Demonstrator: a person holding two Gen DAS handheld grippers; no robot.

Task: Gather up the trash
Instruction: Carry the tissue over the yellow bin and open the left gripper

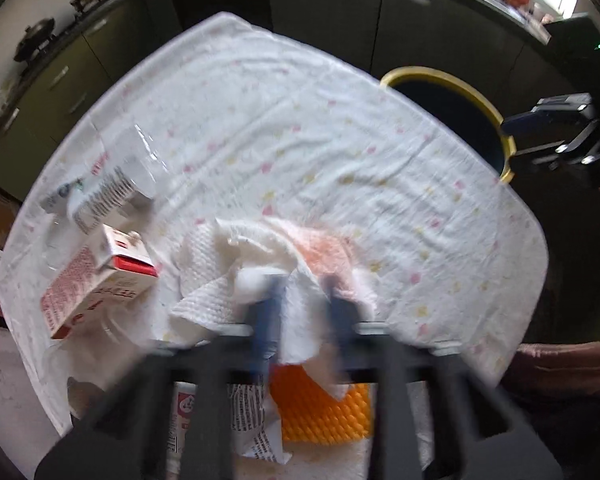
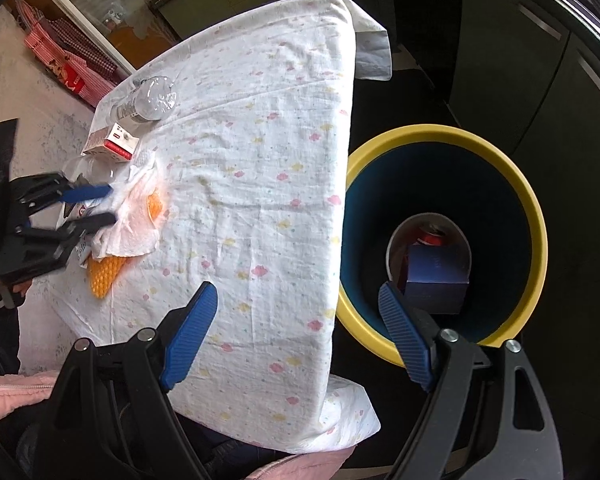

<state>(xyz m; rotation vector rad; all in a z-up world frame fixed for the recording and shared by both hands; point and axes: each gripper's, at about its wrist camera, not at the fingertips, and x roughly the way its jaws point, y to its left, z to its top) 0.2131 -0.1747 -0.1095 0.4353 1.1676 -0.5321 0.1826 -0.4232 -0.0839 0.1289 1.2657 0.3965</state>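
My left gripper [image 1: 302, 286] has its blue fingers around a crumpled white paper towel [image 1: 260, 268] stained orange, on the cloth-covered table; the jaws are closing on it, and it also shows in the right wrist view [image 2: 136, 220]. An orange textured piece [image 1: 324, 412] lies under the towel. A red-and-white carton [image 1: 96, 280] and a clear plastic bottle [image 2: 148, 100] lie to the left. My right gripper [image 2: 300, 304] is open and empty over the table edge beside the yellow-rimmed bin [image 2: 516, 184], which holds a blue box [image 2: 436, 276] and a red can [image 2: 432, 236].
The table wears a white spotted cloth [image 2: 260, 120]. Printed wrappers [image 1: 252, 420] lie near my left gripper. Dark kitchen cabinets [image 1: 320, 8] stand behind. A red checked bag [image 2: 60, 52] sits on the floor at the far left.
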